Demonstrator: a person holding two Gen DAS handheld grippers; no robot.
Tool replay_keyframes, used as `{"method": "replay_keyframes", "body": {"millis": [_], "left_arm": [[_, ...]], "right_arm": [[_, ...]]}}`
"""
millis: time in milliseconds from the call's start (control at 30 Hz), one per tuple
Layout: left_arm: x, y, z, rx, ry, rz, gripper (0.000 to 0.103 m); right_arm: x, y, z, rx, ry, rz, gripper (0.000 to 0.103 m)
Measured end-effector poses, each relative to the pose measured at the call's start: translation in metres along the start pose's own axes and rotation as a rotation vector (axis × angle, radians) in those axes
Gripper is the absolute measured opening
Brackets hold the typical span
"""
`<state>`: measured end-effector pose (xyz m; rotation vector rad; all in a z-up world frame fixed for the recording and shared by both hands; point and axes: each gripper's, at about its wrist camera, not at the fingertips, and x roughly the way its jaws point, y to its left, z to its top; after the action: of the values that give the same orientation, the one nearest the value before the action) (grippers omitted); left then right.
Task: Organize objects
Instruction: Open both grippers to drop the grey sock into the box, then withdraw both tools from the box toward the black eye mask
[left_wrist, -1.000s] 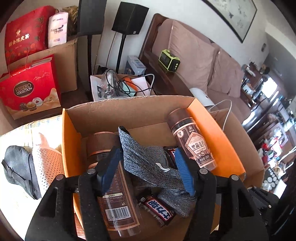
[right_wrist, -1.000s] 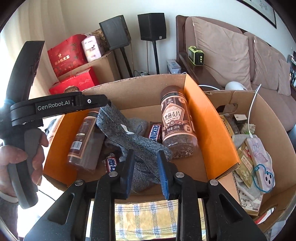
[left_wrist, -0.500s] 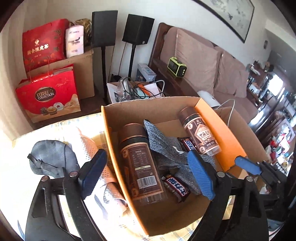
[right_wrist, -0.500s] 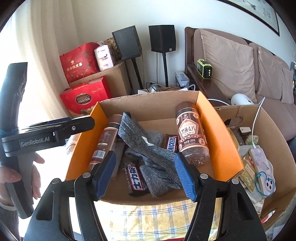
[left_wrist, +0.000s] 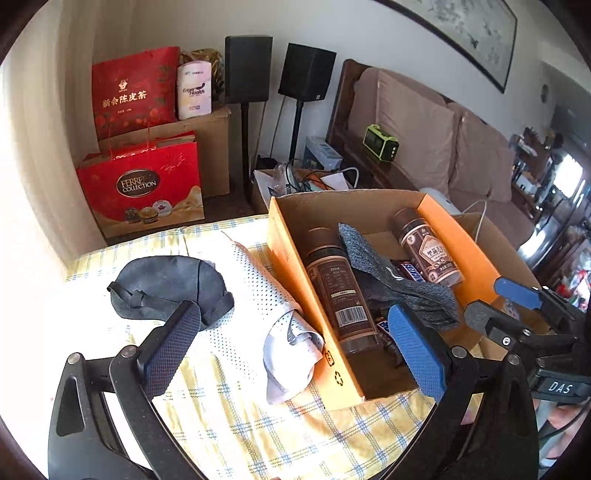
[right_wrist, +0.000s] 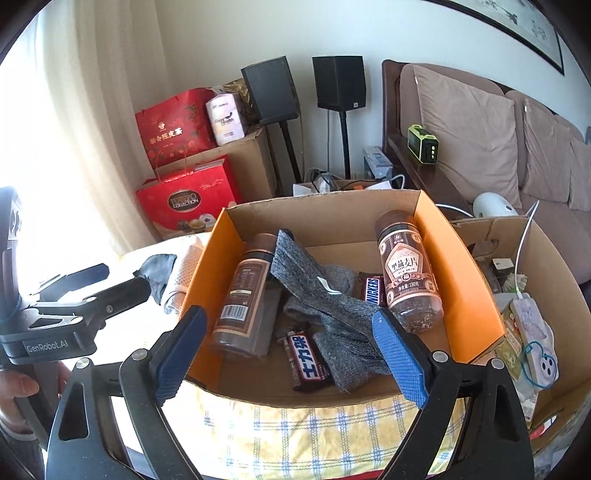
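Both grippers hang wide apart and empty, jaws just spread: the left gripper (left_wrist: 291, 343) over the white mesh cloth (left_wrist: 258, 295), the right gripper (right_wrist: 291, 350) over the cardboard box (right_wrist: 461, 266), where the grey sock (right_wrist: 325, 302) lies between two brown jars.

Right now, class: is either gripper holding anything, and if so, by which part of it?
Nothing is held. The left gripper and right gripper have just been opening, jaws wide and empty; the grey sock lies loose in the box.
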<state>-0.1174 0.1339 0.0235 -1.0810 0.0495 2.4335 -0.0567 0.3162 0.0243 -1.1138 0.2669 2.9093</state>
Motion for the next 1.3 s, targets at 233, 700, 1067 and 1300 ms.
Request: {"method": "replay_keyframes", "body": {"millis": [233,700,1067,1300], "left_arm": [[-0.011,0.014,-0.011,0.012,0.005,0.039,0.102],[-0.029,0.067,-0.024,-0.054,-0.001,0.070,0.103],[-0.025,0.131,-0.020,-0.169,-0.016,0.152,0.103],[-0.002,0.169,-0.019,-0.242,0.030,0.150,0.103]], "right_arm": [[-0.001,0.022,0.001,-0.045,0.012,-0.004,0.102],[0.015,0.077,0.010,-0.099,0.016,0.040,0.103],[0.046,0.100,0.019,-0.085,0.064,0.142,0.103],[0.064,0.123,0.036,-0.116,0.080,0.178,0.100]]}}
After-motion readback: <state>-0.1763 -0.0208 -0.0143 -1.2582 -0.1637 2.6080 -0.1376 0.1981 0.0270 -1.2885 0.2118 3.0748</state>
